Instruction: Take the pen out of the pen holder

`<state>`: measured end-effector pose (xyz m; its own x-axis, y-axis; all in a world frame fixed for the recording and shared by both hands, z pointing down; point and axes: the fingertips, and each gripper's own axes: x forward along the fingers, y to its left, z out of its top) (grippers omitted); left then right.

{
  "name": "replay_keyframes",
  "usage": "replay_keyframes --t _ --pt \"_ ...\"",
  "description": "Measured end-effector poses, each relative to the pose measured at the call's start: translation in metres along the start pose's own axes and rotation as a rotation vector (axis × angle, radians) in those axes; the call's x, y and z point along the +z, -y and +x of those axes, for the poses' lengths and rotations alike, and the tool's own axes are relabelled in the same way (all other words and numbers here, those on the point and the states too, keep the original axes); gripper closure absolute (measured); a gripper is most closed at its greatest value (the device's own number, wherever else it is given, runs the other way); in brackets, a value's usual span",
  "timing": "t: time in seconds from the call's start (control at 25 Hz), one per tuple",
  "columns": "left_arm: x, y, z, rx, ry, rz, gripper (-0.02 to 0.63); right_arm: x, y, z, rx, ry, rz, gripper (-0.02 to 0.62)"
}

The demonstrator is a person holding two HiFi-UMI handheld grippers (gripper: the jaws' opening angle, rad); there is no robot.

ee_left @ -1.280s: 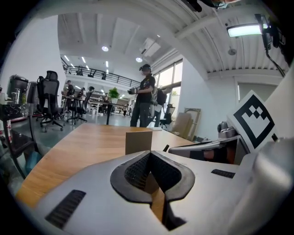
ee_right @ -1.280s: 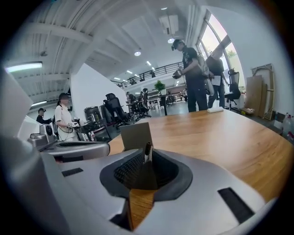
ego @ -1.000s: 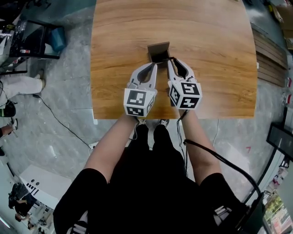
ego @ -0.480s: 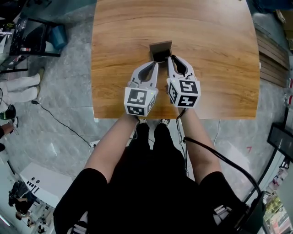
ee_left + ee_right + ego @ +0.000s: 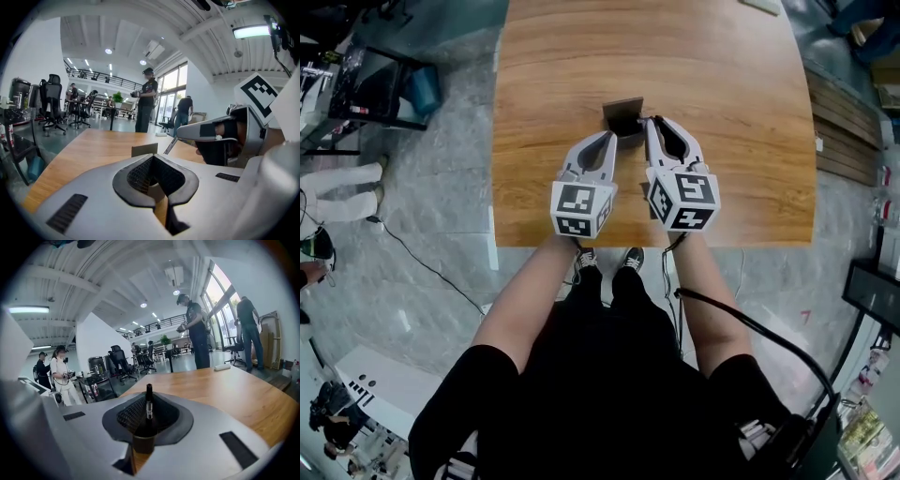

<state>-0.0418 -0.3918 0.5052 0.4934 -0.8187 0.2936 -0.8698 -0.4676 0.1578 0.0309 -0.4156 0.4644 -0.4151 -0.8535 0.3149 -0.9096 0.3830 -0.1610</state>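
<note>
Comparing with a second ago, hardly anything moved: both claws sit at the same spots by the holder, and only the head camera drifted. Nearest, the left gripper [image 5: 610, 137] has its jaws pressed together on nothing, tips just beside the near side of the brown pen holder [image 5: 622, 111]; can't tell if they touch it. The right gripper [image 5: 149, 397] is clamped on the black pen [image 5: 149, 405], which sticks up between its tips. The left gripper view shows the pen leaning up from the holder's right edge into that jaw. Its lower end looks to be inside the holder, so my read is grasp done, lift not begun. Extraction is the step left, probably a pull up and away. The holder looks light and may tip or drag along with the pen. On the wooden table [image 5: 722, 75] nothing blocks the pull; a small white object [image 5: 226, 366] lies at the far end, well apart. Beyond: office chairs [image 5: 51, 101], people standing [image 5: 147, 98], a cable on the floor [image 5: 422, 253]
</note>
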Motion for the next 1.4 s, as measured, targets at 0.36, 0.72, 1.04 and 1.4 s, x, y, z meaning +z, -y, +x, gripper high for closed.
replay_keyframes --t 0.36,0.72,1.04,1.4 --pt "0.04 0.008 -0.018 0.009 0.054 0.012 0.606 0.057 -0.018 -0.035 0.023 0.062 -0.022 0.566" --pt "0.044 0.014 -0.021 0.013 0.059 0.01 0.606 0.069 -0.014 -0.045 0.021 0.074 -0.038 0.566" --pt "0.025 0.002 -0.013 0.022 0.025 0.003 0.606 0.02 -0.008 -0.017 0.023 0.017 -0.047 0.566" --pt "0.006 -0.008 0.004 0.032 0.003 -0.01 0.606 -0.039 0.01 0.016 0.022 -0.043 -0.033 0.566"
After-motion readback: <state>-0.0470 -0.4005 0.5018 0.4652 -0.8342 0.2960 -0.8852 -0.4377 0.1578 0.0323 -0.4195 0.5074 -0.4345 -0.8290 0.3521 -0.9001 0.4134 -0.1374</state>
